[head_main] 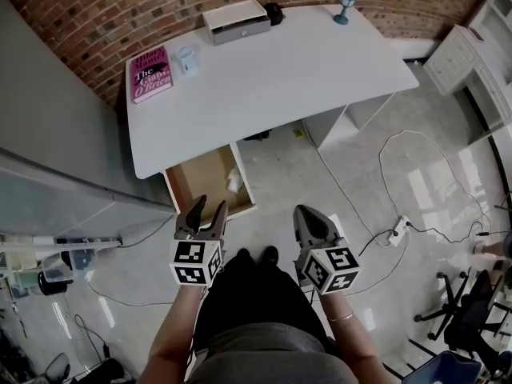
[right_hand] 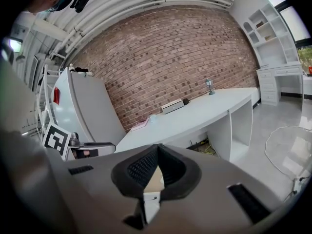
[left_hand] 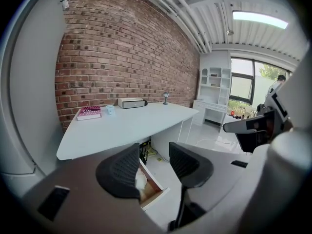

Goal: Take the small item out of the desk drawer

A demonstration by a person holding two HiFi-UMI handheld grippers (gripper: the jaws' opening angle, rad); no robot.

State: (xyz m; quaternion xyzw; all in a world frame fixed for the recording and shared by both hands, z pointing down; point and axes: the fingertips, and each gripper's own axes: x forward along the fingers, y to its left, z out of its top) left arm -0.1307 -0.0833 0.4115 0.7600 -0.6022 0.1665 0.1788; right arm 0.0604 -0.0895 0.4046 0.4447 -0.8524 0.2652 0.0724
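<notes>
At the far left a tall grey cabinet (head_main: pixel 48 134) stands against the brick wall (head_main: pixel 120 6), with the white table (head_main: pixel 280 70) just beside it. A pink book (head_main: pixel 150 74) and a small cup (head_main: pixel 186 59) sit at the table's left end, well clear of the work. Below that end the drawer (head_main: pixel 196 184) is already pulled out, so the small white item (head_main: pixel 234 182) lies exposed near its right wall, untouched. The left gripper (head_main: pixel 211 205) hangs in front of the drawer with its jaws apart and nothing between them. Its own view sights along them at the item, so it looks readied for the pick. Further along the table's back edge is a white box (head_main: pixel 236 21). The right gripper (head_main: pixel 304 212) is level with the left one, with its jaw tips together on nothing, probably just kept out of the way. What looks like a small blue lamp (head_main: pixel 345 6) marks the table's right end. The glossy floor (head_main: pixel 360 182) carries a power strip (head_main: pixel 398 229) and loose cable, then a white shelf unit (head_main: pixel 460 62) and an office chair (head_main: pixel 468 310).
</notes>
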